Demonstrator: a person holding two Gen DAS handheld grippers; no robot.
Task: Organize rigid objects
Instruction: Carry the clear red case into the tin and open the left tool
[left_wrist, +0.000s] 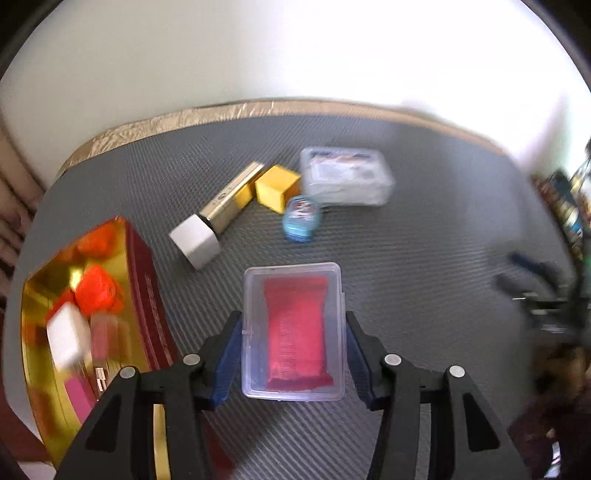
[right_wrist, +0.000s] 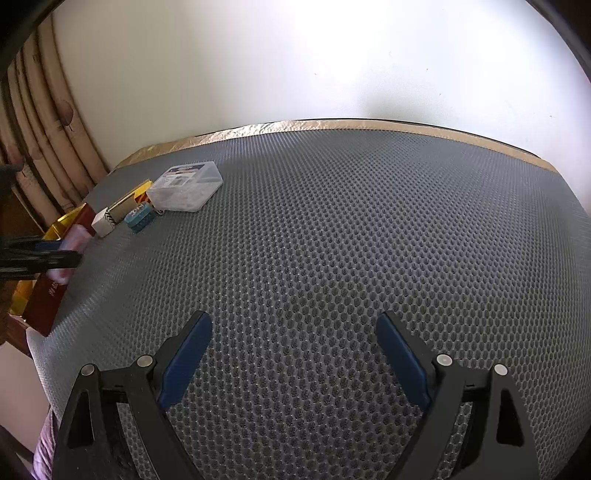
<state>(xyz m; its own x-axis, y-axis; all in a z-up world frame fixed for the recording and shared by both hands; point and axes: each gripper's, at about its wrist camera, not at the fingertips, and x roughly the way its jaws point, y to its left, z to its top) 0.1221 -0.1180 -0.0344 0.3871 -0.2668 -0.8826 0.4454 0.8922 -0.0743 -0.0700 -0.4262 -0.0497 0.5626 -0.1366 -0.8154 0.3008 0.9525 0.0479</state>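
Note:
My left gripper (left_wrist: 293, 321) is shut on a clear plastic case with a red packet inside (left_wrist: 293, 328), held just above the grey mat. To its left stands an open red box with a gold lining (left_wrist: 88, 317) holding orange, white and pink items. Farther ahead lie a gold bar with a white cap (left_wrist: 218, 214), a yellow cube (left_wrist: 277, 188), a small blue tin (left_wrist: 301, 219) and a clear lidded box (left_wrist: 345, 175). My right gripper (right_wrist: 293, 321) is open and empty over bare mat; the left gripper (right_wrist: 40, 254) with the case shows at its far left.
The grey textured mat (right_wrist: 332, 221) has a gold taped edge (right_wrist: 369, 123) against a white wall. A curtain (right_wrist: 40, 122) hangs at the left. The right gripper (left_wrist: 535, 280) appears blurred at the right of the left wrist view.

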